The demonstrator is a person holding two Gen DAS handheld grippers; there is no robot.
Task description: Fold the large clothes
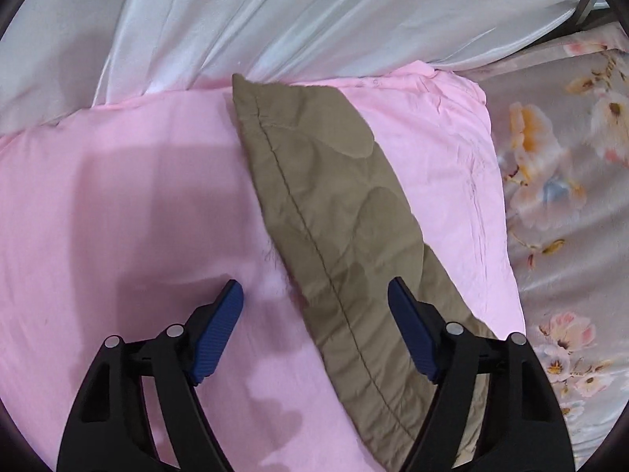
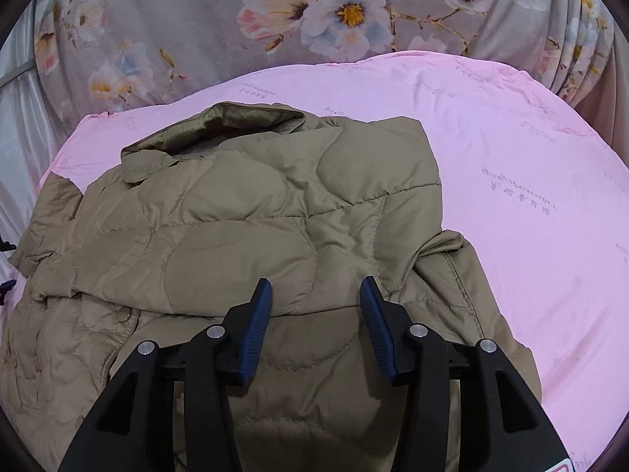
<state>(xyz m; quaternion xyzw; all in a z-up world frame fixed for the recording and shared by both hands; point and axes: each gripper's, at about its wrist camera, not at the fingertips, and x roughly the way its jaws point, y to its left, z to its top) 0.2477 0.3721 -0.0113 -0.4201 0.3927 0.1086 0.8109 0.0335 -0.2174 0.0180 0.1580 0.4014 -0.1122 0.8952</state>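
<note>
A tan quilted jacket [image 2: 243, 228] lies on a pink sheet [image 2: 511, 196], its collar at the far side and one part folded over the body. My right gripper [image 2: 316, 287] hovers over the folded edge, jaws open, nothing pinched between the blue pads. In the left wrist view a long tan sleeve or edge of the jacket [image 1: 338, 228] runs diagonally across the pink sheet [image 1: 137, 216]. My left gripper [image 1: 314, 291] stands wide open above it, with the tan cloth under the right finger [image 1: 409, 322] and free of the pads.
A grey floral bedspread [image 2: 196, 39] lies beyond the pink sheet and at the right [image 1: 570, 196] in the left wrist view. White satin fabric [image 1: 275, 11] hangs bunched at the back. A metal frame [image 1: 589, 0] shows at the top right corner.
</note>
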